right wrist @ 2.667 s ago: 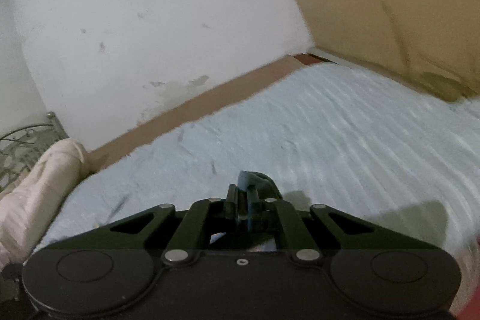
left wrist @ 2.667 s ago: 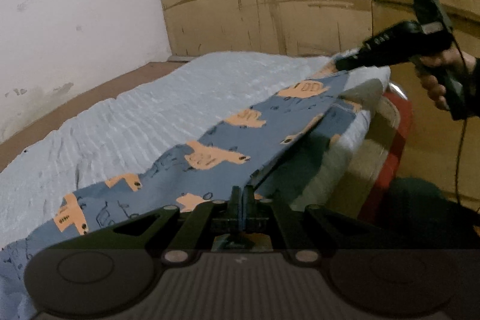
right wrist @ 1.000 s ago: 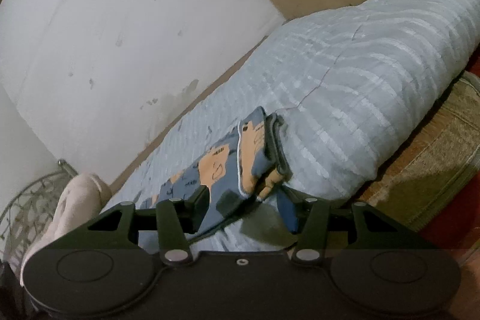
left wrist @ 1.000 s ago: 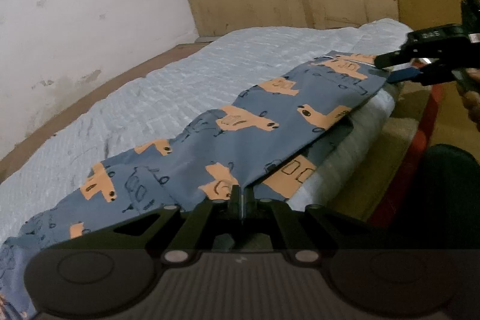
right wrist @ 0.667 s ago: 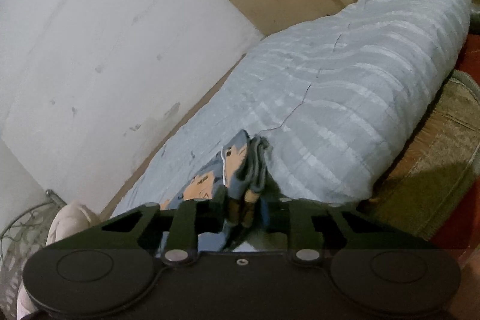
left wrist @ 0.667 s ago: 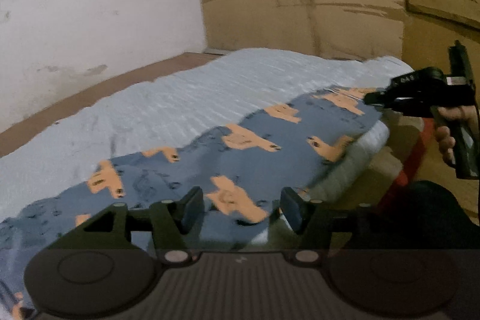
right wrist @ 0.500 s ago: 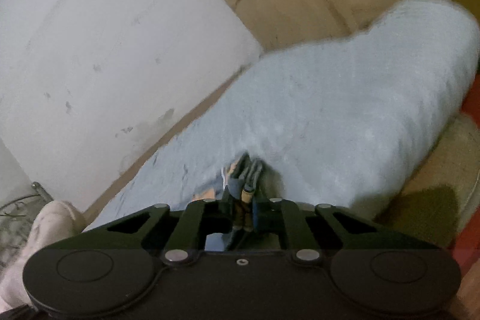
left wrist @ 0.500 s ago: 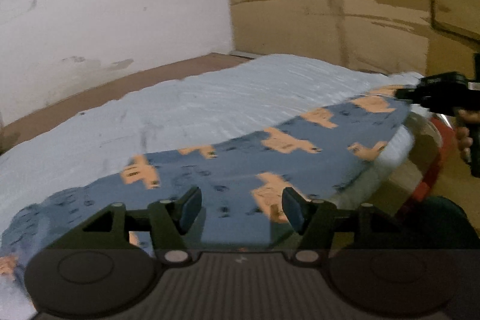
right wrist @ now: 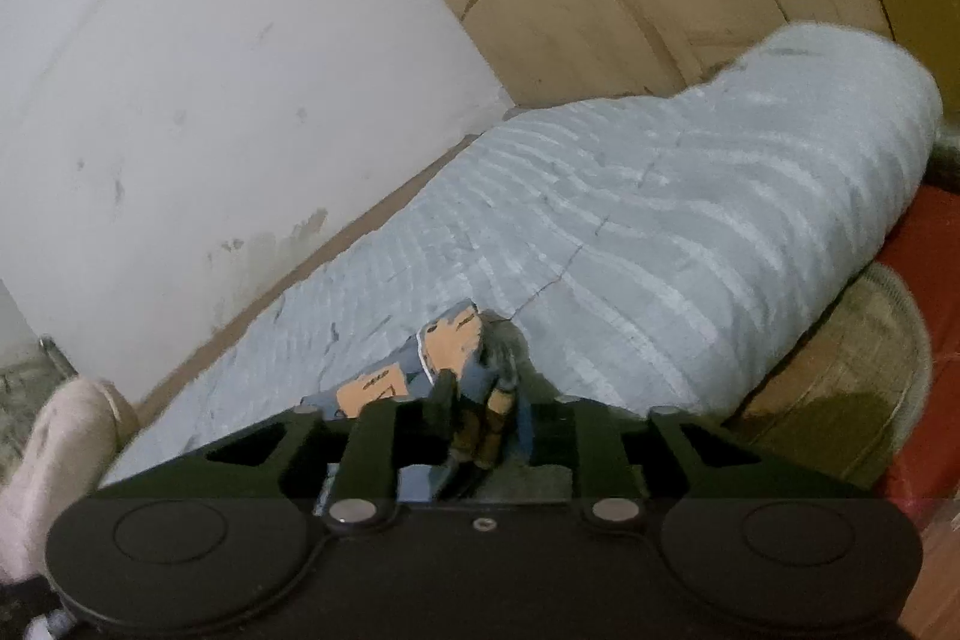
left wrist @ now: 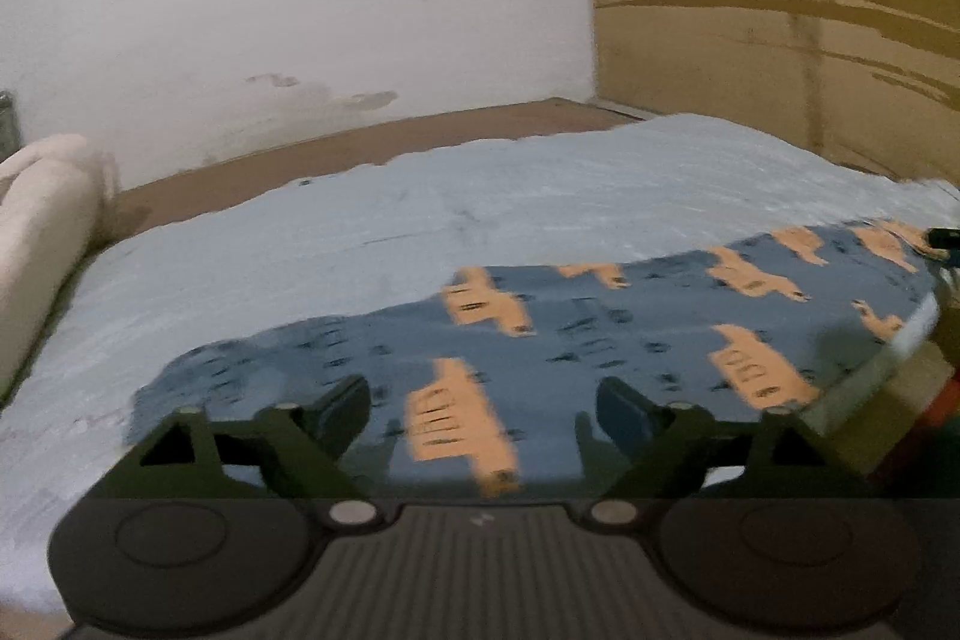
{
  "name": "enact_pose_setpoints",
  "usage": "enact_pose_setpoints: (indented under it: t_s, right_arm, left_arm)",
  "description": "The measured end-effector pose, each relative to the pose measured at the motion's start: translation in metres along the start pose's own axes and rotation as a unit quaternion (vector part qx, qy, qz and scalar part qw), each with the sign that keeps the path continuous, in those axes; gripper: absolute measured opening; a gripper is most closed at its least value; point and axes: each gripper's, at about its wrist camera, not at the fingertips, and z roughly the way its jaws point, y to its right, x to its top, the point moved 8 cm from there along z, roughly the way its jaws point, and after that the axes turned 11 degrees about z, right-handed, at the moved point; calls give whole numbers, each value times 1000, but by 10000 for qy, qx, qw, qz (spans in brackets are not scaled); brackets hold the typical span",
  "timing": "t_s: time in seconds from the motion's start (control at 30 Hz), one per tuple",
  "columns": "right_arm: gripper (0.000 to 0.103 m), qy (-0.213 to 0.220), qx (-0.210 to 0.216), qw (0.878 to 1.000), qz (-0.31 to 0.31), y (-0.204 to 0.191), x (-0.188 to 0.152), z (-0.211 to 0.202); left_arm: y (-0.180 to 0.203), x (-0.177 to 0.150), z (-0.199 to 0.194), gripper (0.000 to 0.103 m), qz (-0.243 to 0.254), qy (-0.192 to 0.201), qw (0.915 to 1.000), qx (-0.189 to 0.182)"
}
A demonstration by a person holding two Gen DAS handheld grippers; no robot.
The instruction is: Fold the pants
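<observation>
Now released | left gripper: jaws wide, let go since a second ago; pants flat on bed ahead of them | right gripper: jaws re-clamped on pants' end | lengthwise fold apparently laid; cross fold next.

This looks like a plain home bedroom — a bed under a pale blue ribbed blanket, a cream pillow at its end, a scuffed white wall and worn plywood panelling meeting behind it.
</observation>
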Motion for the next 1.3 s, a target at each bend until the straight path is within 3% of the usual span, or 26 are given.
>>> enact_pose_setpoints:
  t_s: [0.07, 0.13, 0.2, 0.3, 0.47, 0.57, 0.77, 0.93, 0.97, 1.03, 1.13, 1.3]
  right_arm:
    - [70, 62, -76, 9996, -277, -10, 0, -9]
    - [82, 197, -156, 9975, -656, -25, -1, -19]
    - [86, 246, -110, 9939, -1070, -47, -8, -24]
    - [99, 125, 173, 9874, -1566, -84, -26, -22]
    - [102, -423, 904, 9735, -2060, -153, -69, 3]
    - [102, -746, 1239, 9637, -2243, -187, -97, 22]
    - [102, -1304, 1703, 9452, -2462, -244, -152, 49]
    - [102, -1511, 1843, 9376, -2531, -268, -179, 57]
    - [102, -1547, 1856, 9369, -2527, -269, -184, 57]
    - [102, -1622, 1869, 9365, -2485, -271, -190, 60]
    - [102, -1674, 1859, 9375, -2419, -269, -194, 59]
    - [102, -1647, 1879, 9392, -2355, -271, -194, 56]
  left_arm:
    - [-16, -7, -4, 90, -115, -57, 9998, 160]
    - [-36, -15, -11, 94, -225, -97, 9989, 390]
    - [-55, -23, -18, 96, -295, -144, 9975, 621]
    - [-86, -36, -24, 96, -373, -254, 9945, 948]
    - [-137, -53, -19, 96, -783, -400, 9900, 1100]
    - [-161, -62, -5, 91, -1107, -512, 9893, 796]
    - [-192, -84, 25, 72, -1948, -766, 9778, 100]
    - [-192, -92, 35, 45, -2355, -856, 9673, -401]
    - [-191, -92, 35, 42, -2350, -906, 9670, -378]
    - [-191, -92, 36, 20, -2407, -1020, 9651, -173]
    - [-190, -77, 24, 17, -2343, -915, 9677, 186]
    - [-185, -51, -10, 9, -1513, -813, 9807, 937]
